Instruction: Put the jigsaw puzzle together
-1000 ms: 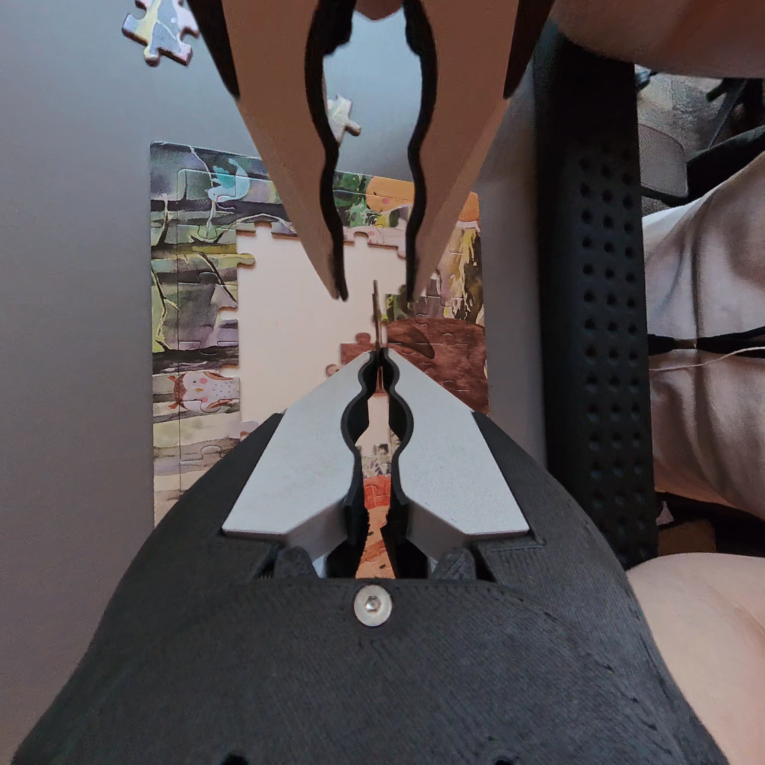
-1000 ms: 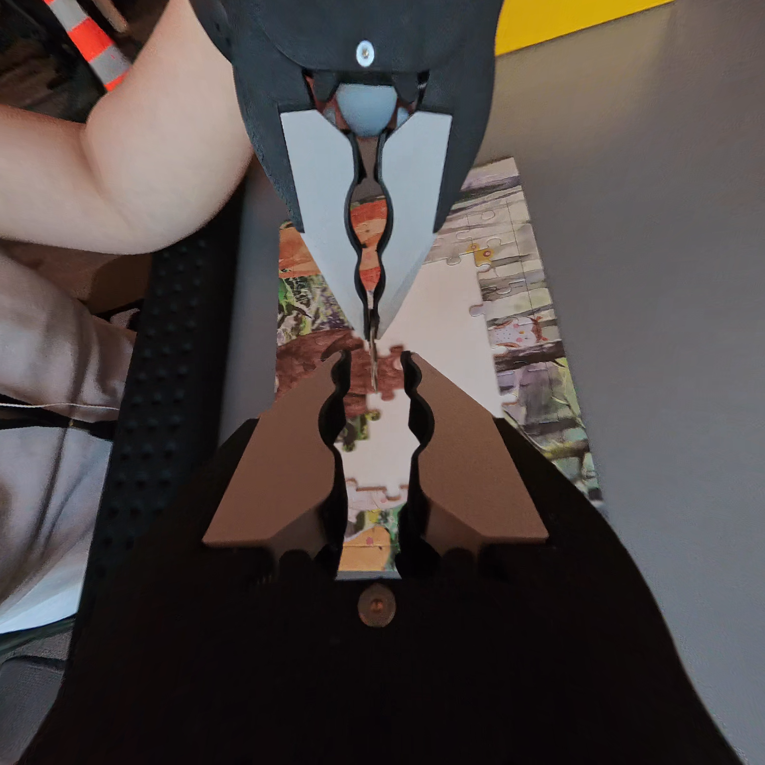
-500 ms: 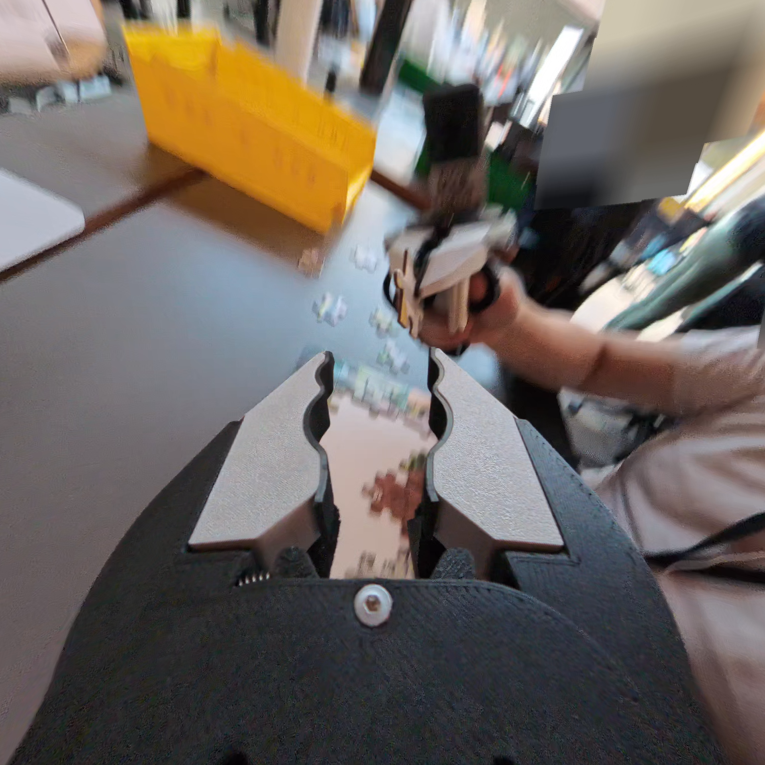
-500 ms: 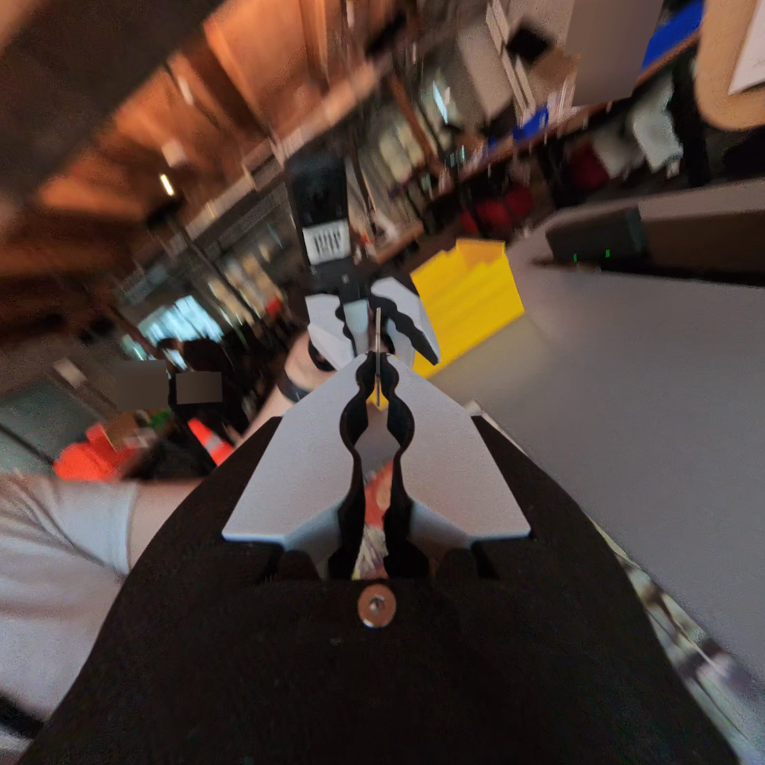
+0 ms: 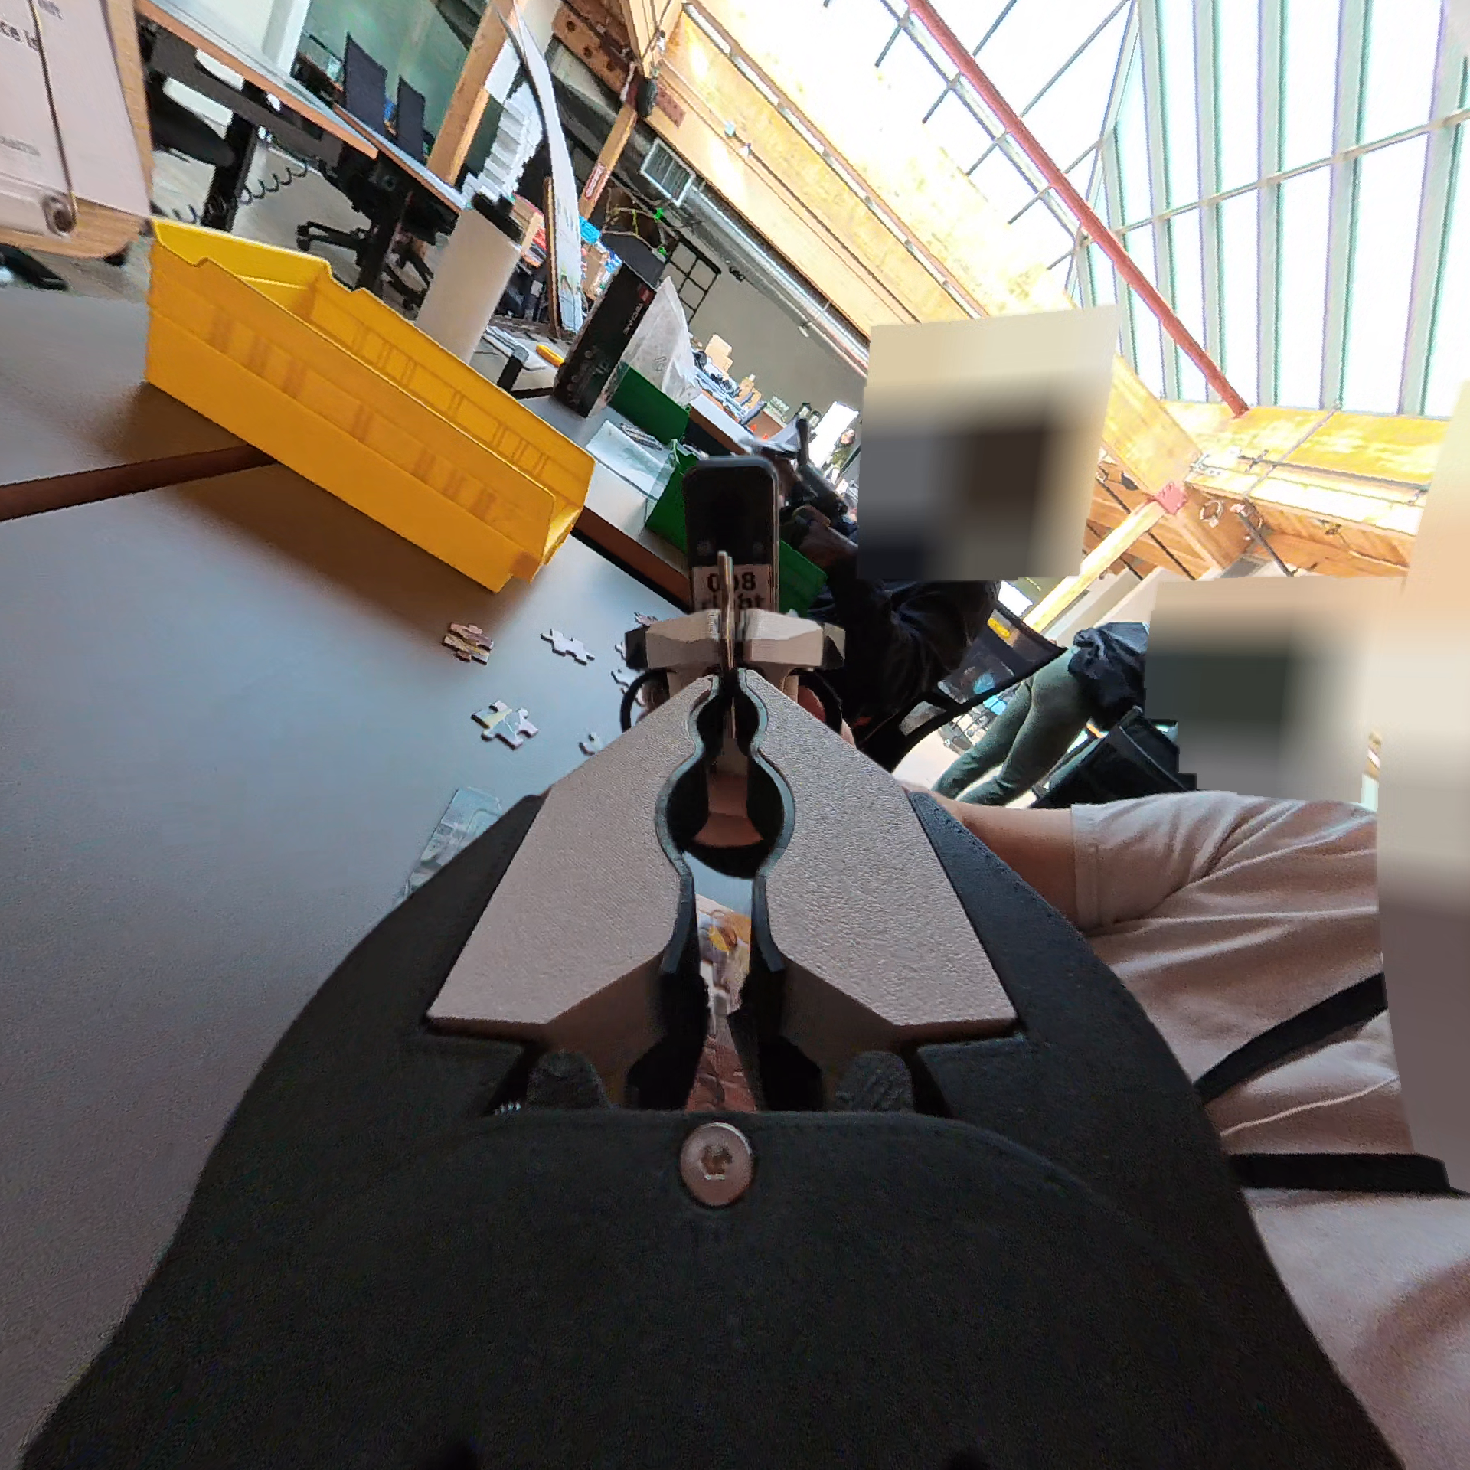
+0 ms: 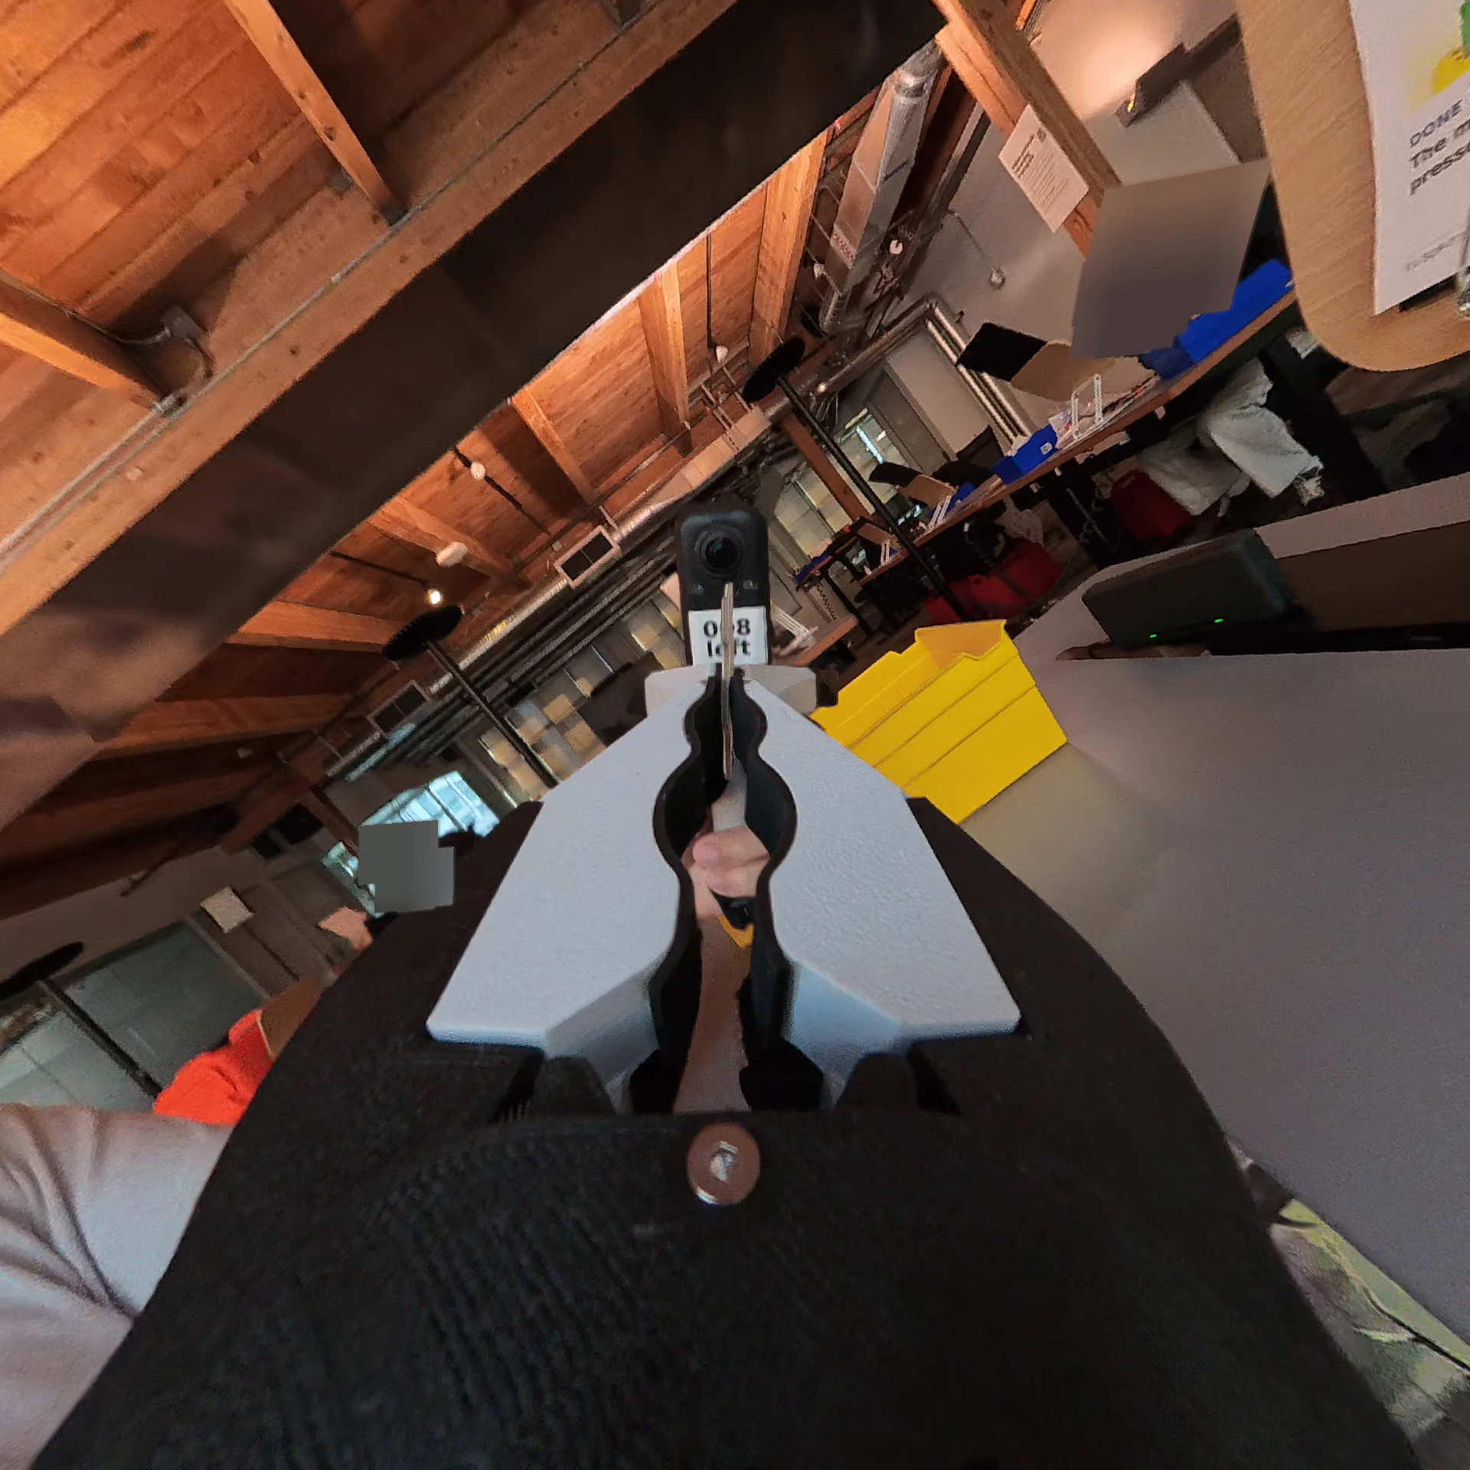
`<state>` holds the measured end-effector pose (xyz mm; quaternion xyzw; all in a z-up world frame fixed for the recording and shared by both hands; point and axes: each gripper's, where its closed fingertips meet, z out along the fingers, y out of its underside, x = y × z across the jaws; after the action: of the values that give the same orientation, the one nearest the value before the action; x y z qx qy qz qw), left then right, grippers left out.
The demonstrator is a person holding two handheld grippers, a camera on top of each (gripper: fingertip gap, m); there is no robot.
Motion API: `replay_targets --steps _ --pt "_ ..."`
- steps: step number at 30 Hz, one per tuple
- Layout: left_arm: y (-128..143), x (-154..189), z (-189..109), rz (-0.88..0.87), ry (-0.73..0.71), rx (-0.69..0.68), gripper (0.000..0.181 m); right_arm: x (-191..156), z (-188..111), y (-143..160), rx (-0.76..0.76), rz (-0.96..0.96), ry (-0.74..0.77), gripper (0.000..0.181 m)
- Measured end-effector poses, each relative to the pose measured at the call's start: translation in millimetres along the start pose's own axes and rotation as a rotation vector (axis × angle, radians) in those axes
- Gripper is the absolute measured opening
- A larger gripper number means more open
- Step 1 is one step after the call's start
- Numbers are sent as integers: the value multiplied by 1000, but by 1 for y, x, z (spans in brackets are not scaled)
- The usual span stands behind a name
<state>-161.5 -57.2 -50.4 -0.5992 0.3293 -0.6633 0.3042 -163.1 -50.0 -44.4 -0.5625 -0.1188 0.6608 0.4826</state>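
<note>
My left gripper and my right gripper are raised above the grey table and point at each other, tip to tip. Both are shut on the same jigsaw piece, which I see edge-on as a thin strip; it also shows in the right wrist view. The right gripper faces the left wrist view end-on. The partly built puzzle lies below on the table, mostly hidden by the grippers; one edge shows in the right wrist view. Loose pieces lie farther off.
A yellow bin stands at the far side of the grey table; it also shows in the right wrist view. A black box sits at the back right. The person's arm and pale sleeve are on the right. My two grippers' fingertips are within a few centimetres of each other.
Both grippers swung up from pointing down at the puzzle to facing each other. The right gripper shut on the piece. The left opened, then shut on it again.
</note>
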Motion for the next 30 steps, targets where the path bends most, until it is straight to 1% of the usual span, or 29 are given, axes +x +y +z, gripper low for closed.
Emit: replay_targets --steps 1,2,3,4,5,6,7,8,9,11,14,16,19,25,26,28,30 --pt "3 0 -3 -11 0 -26 0 -1 1 4 -53 -53 -7 0" --pt "8 -2 -7 -26 -15 -62 0 -3 -1 7 -110 -150 -15 8" --pt "14 -5 -13 -48 -47 -108 0 -6 -3 7 -158 -280 -21 20" --pt "23 -10 -19 -72 -90 -166 0 -9 -6 11 -233 -455 -24 30" --pt "32 -15 -27 -94 -136 -222 0 -6 -11 19 -336 -643 4 34" --pt "40 -18 -34 -114 -168 -266 0 4 -17 27 -439 -816 66 35" --pt "45 -20 -40 -137 -190 -294 0 12 -21 38 -531 -954 105 38" --pt "51 -22 -46 -167 -211 -319 0 17 -22 50 -599 -1042 117 41" --pt "56 -24 -51 -197 -225 -343 0 20 -22 62 -640 -1091 111 41" --pt "63 -26 -57 -246 -225 -361 0 23 -15 77 -643 -1132 107 41" --pt "68 -26 -61 -324 -187 -353 0 27 -6 85 -650 -1156 99 47" --pt "67 -26 -61 -355 -165 -336 0 27 -1 89 -652 -1173 89 47" --pt "66 -24 -60 -361 -137 -334 0 29 4 90 -647 -1220 102 48" --pt "73 -22 -56 -364 -125 -377 0 30 4 88 -653 -1233 101 47" --pt "74 -22 -55 -365 -120 -382 0 29 4 89 -656 -1231 97 47" --pt "75 -22 -54 -363 -114 -389 0 29 2 93 -682 -1228 79 33" --pt "77 -22 -53 -367 -113 -402 0 30 0 94 -691 -1213 75 30"
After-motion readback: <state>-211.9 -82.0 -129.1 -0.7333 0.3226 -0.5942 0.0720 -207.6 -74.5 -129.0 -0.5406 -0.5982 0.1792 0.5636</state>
